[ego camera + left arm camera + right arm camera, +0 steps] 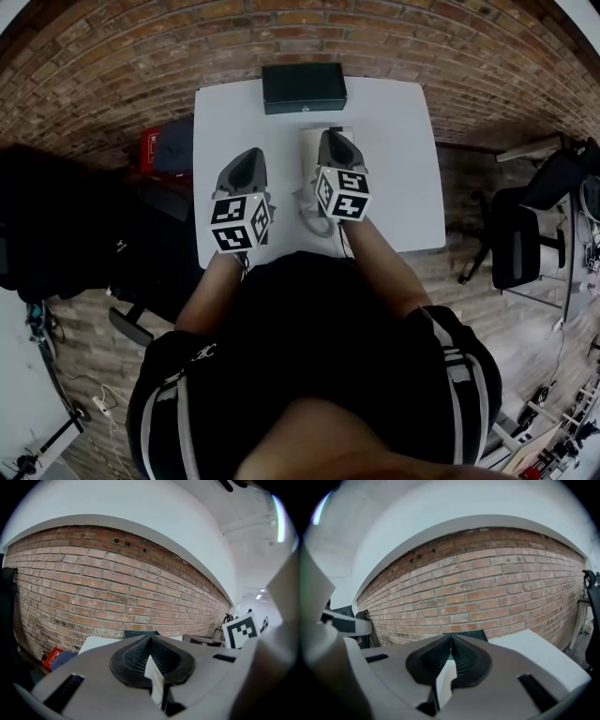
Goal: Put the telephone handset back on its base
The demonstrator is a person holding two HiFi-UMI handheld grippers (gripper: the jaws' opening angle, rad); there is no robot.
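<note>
left gripper point(249, 156): over the white table point(403, 159), centre-left of the head view. In its own view point(150, 638) the jaws are pressed together with nothing between them.
right gripper point(335, 138): centre of the head view, just right of the left one, and hovering over the telephone. Its own view point(451, 638) shows the jaws clenched and empty.
telephone point(308, 169): white, on the table at frame centre, directly under the right gripper and mostly covered by it. Can't tell whether the handset sits on the base.
cord point(317, 223): coiled, at the phone's near end, below the right gripper's marker cube point(342, 194).
dark box point(303, 87): at the table's far edge, top centre, well apart from both grippers. It also shows past the jaw tips in both gripper views.
red item point(150, 150): off the table's left side, upper left of the frame, low against the brick wall point(117, 588).
chair point(520, 246): dark, at the right edge of the frame and away from the table.
</note>
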